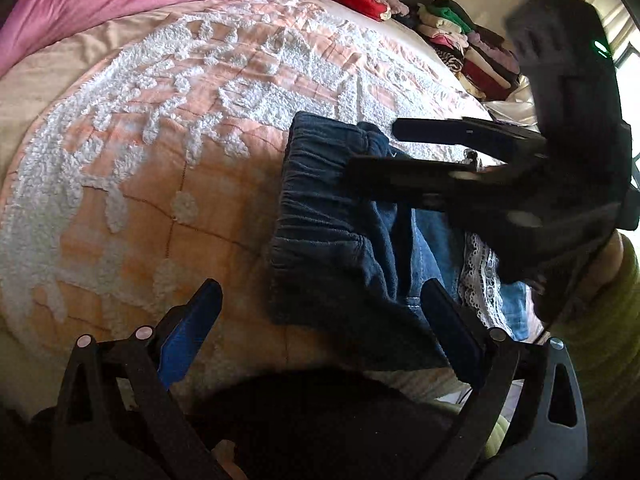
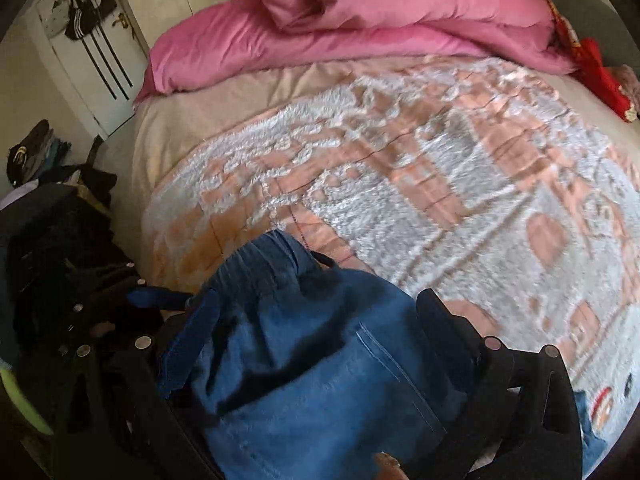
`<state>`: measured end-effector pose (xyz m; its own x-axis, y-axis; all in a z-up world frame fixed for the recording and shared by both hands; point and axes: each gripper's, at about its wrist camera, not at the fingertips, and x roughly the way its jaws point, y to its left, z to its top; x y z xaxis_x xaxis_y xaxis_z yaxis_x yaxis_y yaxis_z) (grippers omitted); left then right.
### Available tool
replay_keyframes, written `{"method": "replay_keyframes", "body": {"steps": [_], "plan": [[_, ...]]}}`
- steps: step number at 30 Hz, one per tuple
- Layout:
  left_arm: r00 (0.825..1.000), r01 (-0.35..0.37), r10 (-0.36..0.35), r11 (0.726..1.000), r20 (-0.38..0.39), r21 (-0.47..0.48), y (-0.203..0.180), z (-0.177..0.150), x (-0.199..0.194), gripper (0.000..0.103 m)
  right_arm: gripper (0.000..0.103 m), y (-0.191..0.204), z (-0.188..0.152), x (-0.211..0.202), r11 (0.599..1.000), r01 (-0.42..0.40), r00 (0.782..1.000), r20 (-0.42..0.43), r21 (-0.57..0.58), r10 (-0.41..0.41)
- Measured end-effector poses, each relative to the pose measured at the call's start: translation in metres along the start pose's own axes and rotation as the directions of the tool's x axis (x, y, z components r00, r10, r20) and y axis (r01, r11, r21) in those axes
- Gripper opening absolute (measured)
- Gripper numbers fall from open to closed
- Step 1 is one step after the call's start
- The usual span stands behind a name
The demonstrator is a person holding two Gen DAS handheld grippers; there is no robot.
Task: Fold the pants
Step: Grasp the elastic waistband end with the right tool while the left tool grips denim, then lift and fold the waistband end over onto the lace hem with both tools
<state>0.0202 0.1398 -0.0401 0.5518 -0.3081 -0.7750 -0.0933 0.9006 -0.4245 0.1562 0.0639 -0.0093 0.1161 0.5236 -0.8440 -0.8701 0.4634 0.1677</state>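
Looking along the left gripper [image 1: 320, 324] from its own camera, the blue-padded fingers stand wide apart with nothing between them. The pants [image 1: 336, 220], dark blue denim with an elastic waistband, lie bunched on the pink-and-white blanket [image 1: 160, 140]. They sit just ahead of this gripper and toward its right finger, whose tip overlaps the cloth's near edge; whether it actually touches I cannot tell. The waistband runs roughly away from the camera, so the bundle's long axis lies along the gripper's line of sight. Over the far side of the pants comes the right gripper [image 1: 380, 148], its two dark fingers reaching in from the right above the waistband. From here I cannot tell whether they pinch any cloth. White lace trim [image 1: 480, 276] shows beside the pants, toward the right gripper's body.

From the right wrist camera, the pants [image 2: 312, 360] fill the space between the right gripper's [image 2: 320, 312] widely spread fingers, the waistband pointing away toward the pink duvet [image 2: 320, 40]. The cloth is heaped between them rather than clamped. Beyond the pants the blanket [image 2: 440, 160] lies bare.

My judgement is that the right gripper is the nearer tool, already straddling the waistband end. The left would need only a short reach rightward to take the near edge.
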Motion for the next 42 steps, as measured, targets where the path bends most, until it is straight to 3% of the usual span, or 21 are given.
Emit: {"method": "replay_keyframes", "body": {"steps": [7,8,9,10,15,16,19,22,29,32,35,37,38,39,42], "plan": [[1.000,0.021,-0.021,1.000,-0.009,-0.005,0.003,0.001,0.002,0.093,0.097,-0.004,0.001,0.029,0.996,-0.084,0.996,-0.033,0.043,0.085],[1.000,0.027,-0.027,1.000,-0.012,-0.010,0.003,0.001,0.002,0.093,0.082,-0.005,0.000,0.029,0.995,-0.095,0.995,-0.023,0.043,0.096],[0.999,0.029,-0.030,0.999,-0.014,-0.014,0.004,0.001,0.003,0.093,0.058,-0.005,-0.002,0.028,0.991,-0.131,0.991,-0.016,0.038,0.132],[0.999,0.029,-0.029,0.999,-0.015,-0.015,0.003,0.000,0.003,0.093,0.050,-0.005,-0.003,0.026,0.985,-0.167,0.986,-0.016,0.039,0.167],[0.999,-0.034,0.034,0.999,-0.015,0.002,-0.004,-0.001,0.002,0.093,0.037,-0.006,-0.012,-0.001,0.980,-0.196,0.979,0.055,0.026,0.195],[0.999,-0.042,0.042,0.999,-0.015,0.001,-0.004,-0.001,0.002,0.093,0.037,-0.010,-0.014,-0.008,0.978,-0.208,0.976,0.075,0.033,0.205],[0.999,0.028,-0.028,0.999,-0.015,-0.020,-0.011,-0.002,0.002,0.093,0.037,-0.025,-0.024,-0.035,0.965,-0.252,0.959,0.150,0.069,0.240],[0.998,0.062,-0.062,0.998,-0.016,0.033,-0.032,-0.004,0.005,0.093,0.037,-0.042,-0.037,-0.061,0.955,-0.279,0.945,0.207,0.103,0.253],[0.991,0.120,-0.114,0.989,-0.072,0.087,-0.077,0.001,0.032,0.093,0.037,-0.078,-0.068,-0.110,0.945,-0.287,0.924,0.305,0.156,0.230],[0.985,0.171,-0.169,0.984,-0.047,0.049,-0.087,0.007,0.040,0.093,0.037,-0.089,-0.080,-0.123,0.942,-0.286,0.916,0.339,0.174,0.215],[0.967,0.253,-0.252,0.967,-0.037,0.037,-0.102,0.009,0.042,0.093,0.040,-0.096,-0.093,-0.135,0.940,-0.282,0.909,0.366,0.193,0.198],[0.953,0.304,-0.303,0.949,-0.024,0.086,-0.121,0.008,0.038,0.093,0.053,-0.100,-0.103,-0.141,0.940,-0.273,0.910,0.373,0.206,0.183],[0.949,0.315,-0.314,0.943,-0.023,0.110,-0.130,0.008,0.037,0.093,0.070,-0.104,-0.112,-0.147,0.939,-0.258,0.911,0.382,0.227,0.158],[0.945,0.327,-0.327,0.936,-0.027,0.132,-0.138,0.005,0.036,0.093,0.077,-0.107,-0.118,-0.151,0.937,-0.250,0.910,0.389,0.243,0.142],[0.925,0.381,-0.374,0.905,-0.074,0.191,-0.160,-0.004,0.043,0.093,0.078,-0.122,-0.148,-0.165,0.922,-0.215,0.912,0.403,0.323,0.072]]}}
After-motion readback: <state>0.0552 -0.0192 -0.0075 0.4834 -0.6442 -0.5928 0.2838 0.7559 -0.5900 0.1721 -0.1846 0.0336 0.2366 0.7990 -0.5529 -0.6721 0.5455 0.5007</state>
